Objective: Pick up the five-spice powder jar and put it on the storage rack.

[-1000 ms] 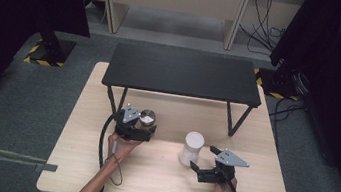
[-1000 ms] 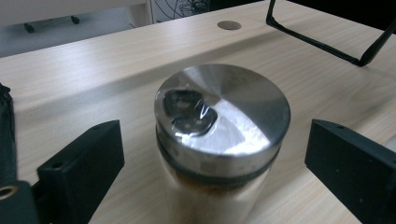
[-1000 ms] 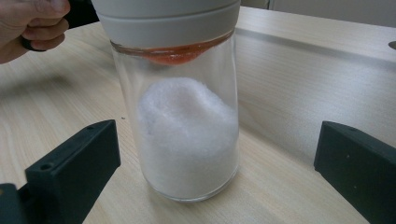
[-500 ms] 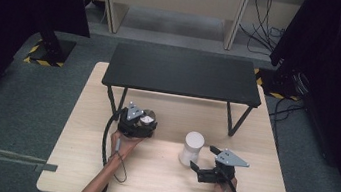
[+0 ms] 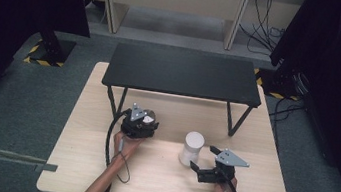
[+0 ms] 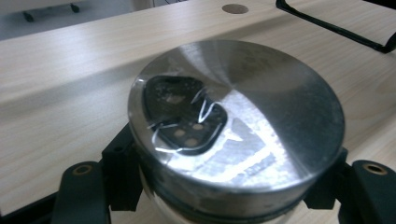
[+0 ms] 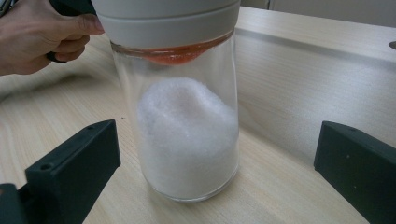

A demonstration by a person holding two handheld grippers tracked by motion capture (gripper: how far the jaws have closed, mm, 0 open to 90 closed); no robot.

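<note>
My left hand-held gripper [image 6: 224, 186] clamps the steel-lidded jar [image 6: 236, 126], steadying it upright on the table [image 5: 157, 175]. My right hand-held gripper [image 7: 219, 172] stands wide open around the sugar shaker [image 7: 187, 135], jaws well clear, lined up to grip.

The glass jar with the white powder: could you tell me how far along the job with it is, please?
Done: the left gripper is shut on a round metal tin. In hand: the right gripper is open, its jaws either side of the upright glass jar without touching. Left: closing on the jar, whose grey lid is still on.

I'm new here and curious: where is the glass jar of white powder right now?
In the high view, the clear glass jar with a grey lid stands upright on the light wooden table, right of centre, just ahead of the right gripper.
</note>
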